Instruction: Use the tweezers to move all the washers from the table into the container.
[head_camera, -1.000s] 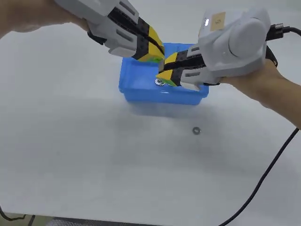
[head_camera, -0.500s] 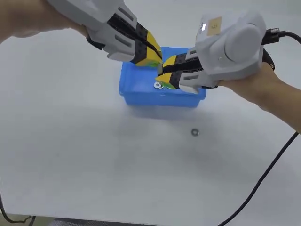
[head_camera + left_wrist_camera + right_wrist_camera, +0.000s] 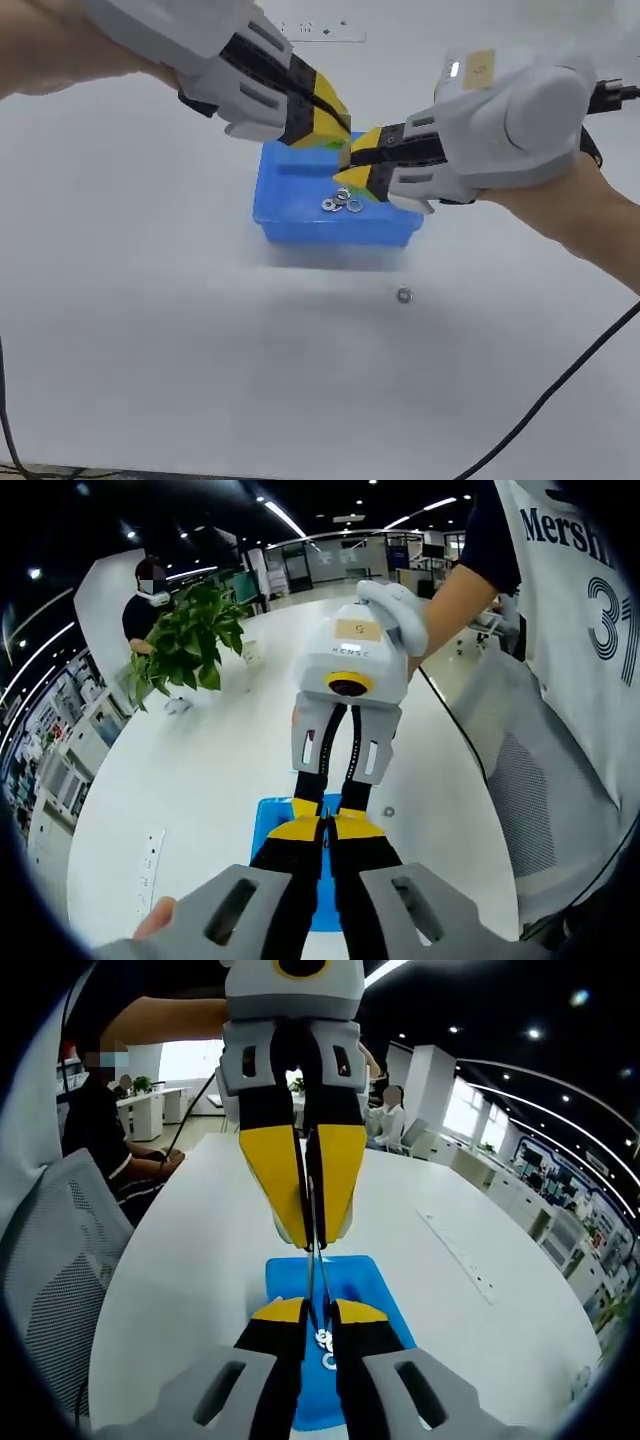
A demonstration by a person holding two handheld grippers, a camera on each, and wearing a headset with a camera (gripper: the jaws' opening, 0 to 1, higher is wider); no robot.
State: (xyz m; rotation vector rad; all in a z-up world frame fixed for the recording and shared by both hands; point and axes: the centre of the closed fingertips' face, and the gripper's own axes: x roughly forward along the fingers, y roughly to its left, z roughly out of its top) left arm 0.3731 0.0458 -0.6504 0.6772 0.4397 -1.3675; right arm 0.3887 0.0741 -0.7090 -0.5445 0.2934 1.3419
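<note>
By my judgement nearly done: the left claw [image 3: 335,125] and right claw [image 3: 362,170] both clench the tweezers [image 3: 313,1250] above the container [image 3: 300,225], several washers [image 3: 342,203] lie just beneath their tips, and one loose washer [image 3: 403,295] waits on the worktop [image 3: 200,330] below the right claw.

We look down on a white table [image 3: 150,330] — plain and matte. A blue container [image 3: 330,228] stands on it, toward twelve o'clock from the table's middle. One washer [image 3: 403,295] lies flat on the bare top at five o'clock from the container — near it, not touching. A flat white strip [image 3: 322,31] lies farther off at twelve o'clock.
</note>
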